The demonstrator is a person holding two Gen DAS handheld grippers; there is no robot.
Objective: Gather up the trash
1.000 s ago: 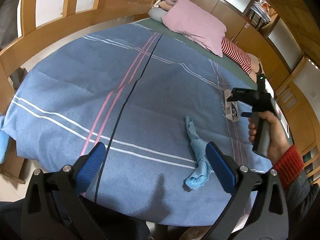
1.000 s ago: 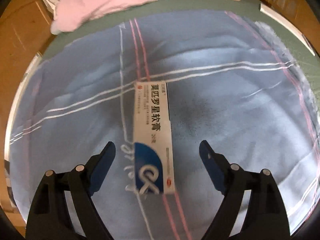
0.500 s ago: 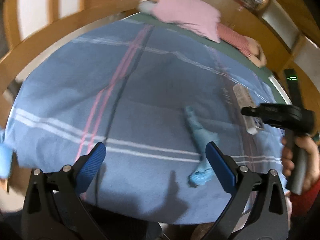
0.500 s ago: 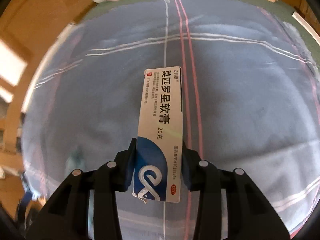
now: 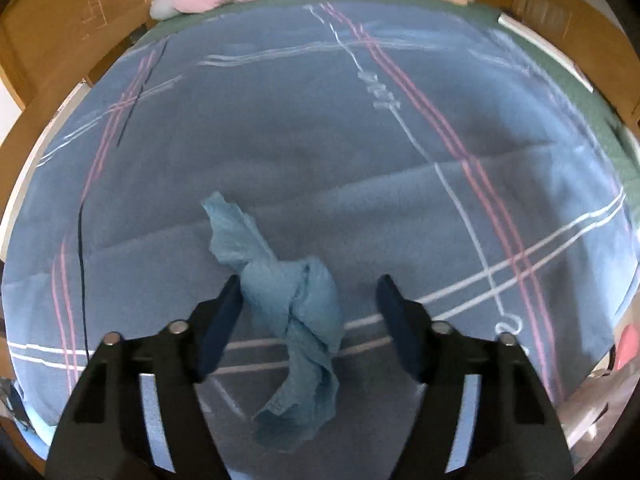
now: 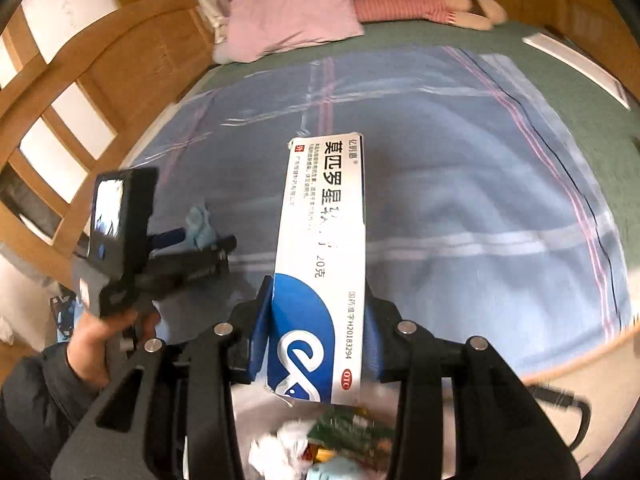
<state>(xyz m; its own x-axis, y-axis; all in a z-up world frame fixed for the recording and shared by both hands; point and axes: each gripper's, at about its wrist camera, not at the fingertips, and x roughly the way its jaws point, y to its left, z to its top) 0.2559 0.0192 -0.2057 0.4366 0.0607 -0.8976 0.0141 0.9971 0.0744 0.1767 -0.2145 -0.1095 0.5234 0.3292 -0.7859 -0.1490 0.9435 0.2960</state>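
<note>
Right gripper (image 6: 318, 332) clamps a white-and-blue carton (image 6: 320, 280) marked "20克", "OTC" and "H20183294", raised above the bed's near edge. Left gripper (image 5: 310, 308), jaws just closing and part open, straddles a crumpled blue tissue (image 5: 292, 308) on the blue plaid blanket (image 5: 400, 200); its left pad touches. Pink pillow (image 6: 292, 20) at the bed's head.

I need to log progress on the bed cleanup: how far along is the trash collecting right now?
Done: some trash already lies in a heap below the right claw. In hand: that claw is clamped on the ointment box, lifted off the blanket. The left claw has just been closing around the crumpled blue tissue; one pad touches it, the other stands clear. Left: grip the tissue and drop both.
</note>
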